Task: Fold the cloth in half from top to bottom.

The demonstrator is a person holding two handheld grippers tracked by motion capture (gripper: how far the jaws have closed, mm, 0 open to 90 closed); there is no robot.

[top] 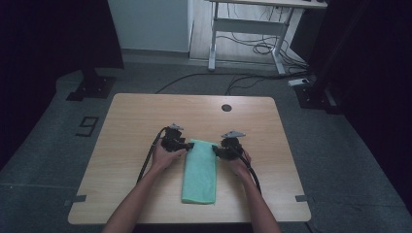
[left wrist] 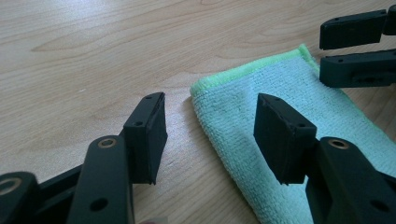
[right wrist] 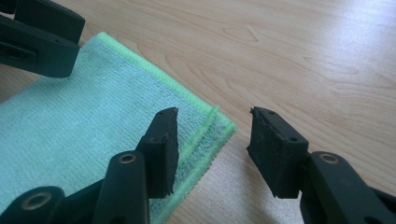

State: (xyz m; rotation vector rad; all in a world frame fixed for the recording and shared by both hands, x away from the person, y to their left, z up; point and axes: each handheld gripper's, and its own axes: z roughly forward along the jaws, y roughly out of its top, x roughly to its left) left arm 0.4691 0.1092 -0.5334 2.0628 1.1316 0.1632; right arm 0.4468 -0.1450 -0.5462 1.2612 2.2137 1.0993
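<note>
Two bare forearms come in from the near edge of the bench (top: 145,111), angled inward, one hand on each gripper. Left gripper (top: 187,145) sits at the far left corner of the cloth (top: 200,170), pointing right across it. Right gripper (top: 217,151) sits at the far right corner, pointing left. Both are low over the bench, tips facing each other across the cloth's far end.

Count: one cloth, two grippers, two cables trailing back along the arms, one dark round hole in the bench near its far edge (top: 226,108).

Cloth is mint green with a brighter green hem, folded into a long narrow strip, lying flat mid-bench, running from between the grippers toward the near edge.

Left gripper view: fingers (left wrist: 148,135) apart, straddling the cloth's corner (left wrist: 233,107), one finger over bare wood, the other over the terry. No squeeze on the fabric. The right gripper's tips show at the upper right.

Right gripper view: fingers (right wrist: 164,149) apart, one over the cloth (right wrist: 84,116) by the doubled hem, the other over bare wood past the corner. Not pressing the fabric. Folded layers at the edge read clearly here; the high view is too far off for that.

High view adds the room: grey floor, a "9" taped on it, a white-legged desk behind.
</note>
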